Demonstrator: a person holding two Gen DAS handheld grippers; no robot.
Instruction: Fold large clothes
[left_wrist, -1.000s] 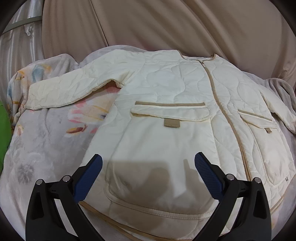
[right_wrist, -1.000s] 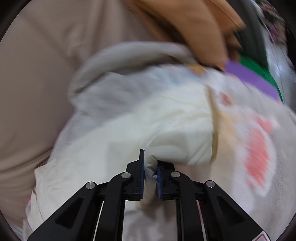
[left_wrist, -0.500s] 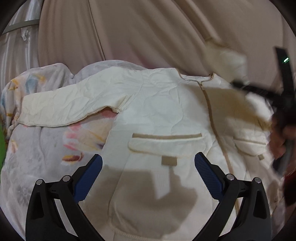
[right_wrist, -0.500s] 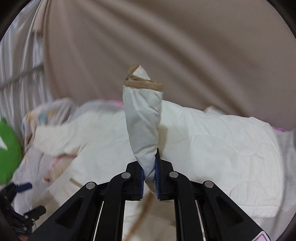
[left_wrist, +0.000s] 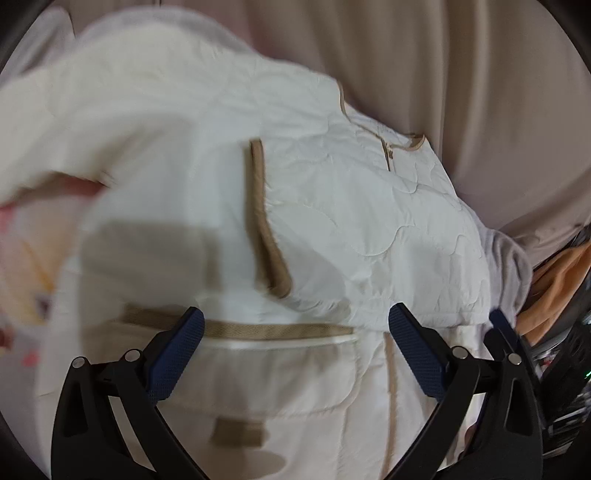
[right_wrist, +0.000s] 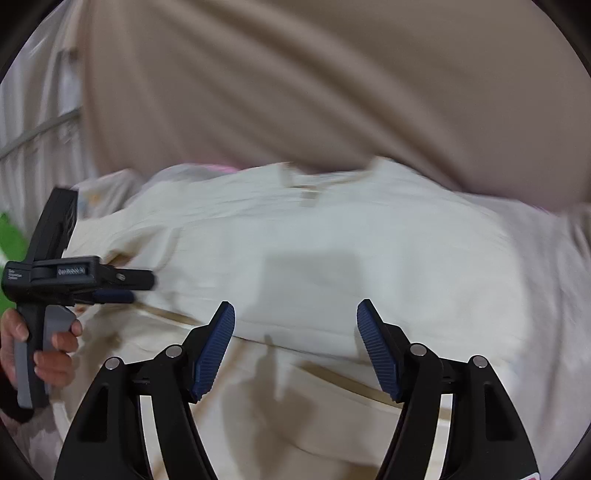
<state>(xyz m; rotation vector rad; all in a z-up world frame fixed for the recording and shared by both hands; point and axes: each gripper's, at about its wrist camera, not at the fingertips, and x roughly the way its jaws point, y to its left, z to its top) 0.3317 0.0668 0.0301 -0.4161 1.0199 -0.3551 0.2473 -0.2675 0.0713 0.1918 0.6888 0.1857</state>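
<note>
A cream quilted jacket (left_wrist: 369, 206) with tan trim lies spread on a bed. Its right sleeve is folded across the chest, the tan cuff (left_wrist: 267, 236) lying just above the pocket flap (left_wrist: 258, 328). My left gripper (left_wrist: 295, 350) is open and empty, hovering over the pocket. My right gripper (right_wrist: 295, 343) is open and empty above the folded sleeve (right_wrist: 369, 266). The left gripper also shows in the right wrist view (right_wrist: 110, 284), held in a hand at the left. Both views are blurred.
A beige curtain (right_wrist: 332, 92) hangs behind the bed. A floral bedsheet (left_wrist: 22, 258) lies under the jacket. An orange cloth (left_wrist: 561, 280) sits at the right, something green (right_wrist: 11, 240) at the left.
The right gripper carried the right sleeve across the jacket's front, laid it down and opened. The left gripper moved closer over the jacket, still open.
</note>
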